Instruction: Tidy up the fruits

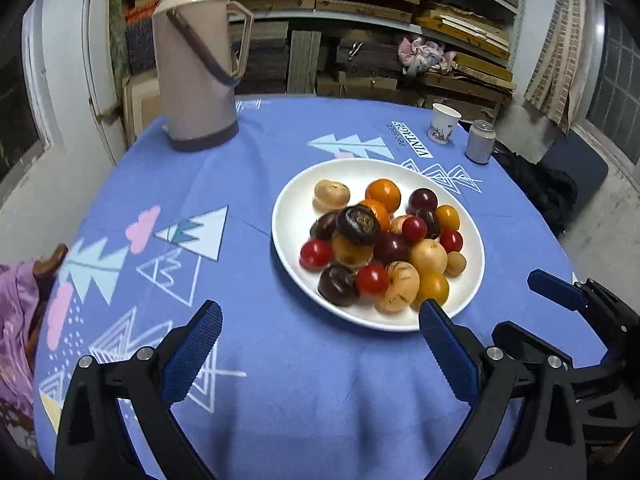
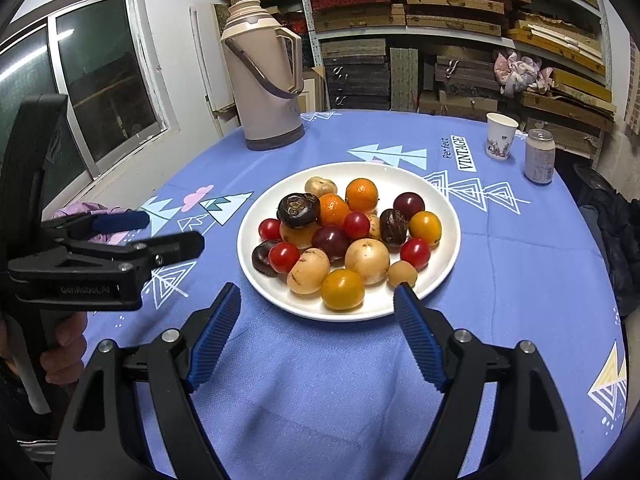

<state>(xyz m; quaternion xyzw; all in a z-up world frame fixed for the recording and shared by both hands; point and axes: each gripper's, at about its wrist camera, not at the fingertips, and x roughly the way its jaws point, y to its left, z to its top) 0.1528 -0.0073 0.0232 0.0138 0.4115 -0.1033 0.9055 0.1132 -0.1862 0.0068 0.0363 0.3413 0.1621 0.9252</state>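
A white plate [image 1: 472, 248] [image 2: 448, 200] on the blue tablecloth holds a heap of small fruits: red cherry tomatoes [image 2: 284, 257], yellow tomatoes [image 2: 343, 289], oranges [image 2: 361, 194], tan round fruits [image 2: 367, 261] and dark purple ones [image 2: 298, 210]. My left gripper [image 1: 320, 320] is open and empty, just short of the plate's near left rim. My right gripper [image 2: 318, 300] is open and empty at the plate's near rim. The left gripper also shows at the left of the right wrist view [image 2: 168, 232], and the right gripper shows at the right of the left wrist view [image 1: 568, 292].
A tall beige thermos [image 1: 196, 64] [image 2: 268, 80] stands at the table's far left. A paper cup [image 1: 443, 123] [image 2: 500, 136] and a drink can [image 1: 480, 142] [image 2: 540, 155] stand at the far right. Purple cloth [image 1: 16, 320] hangs at the left edge. Shelves of boards lie behind.
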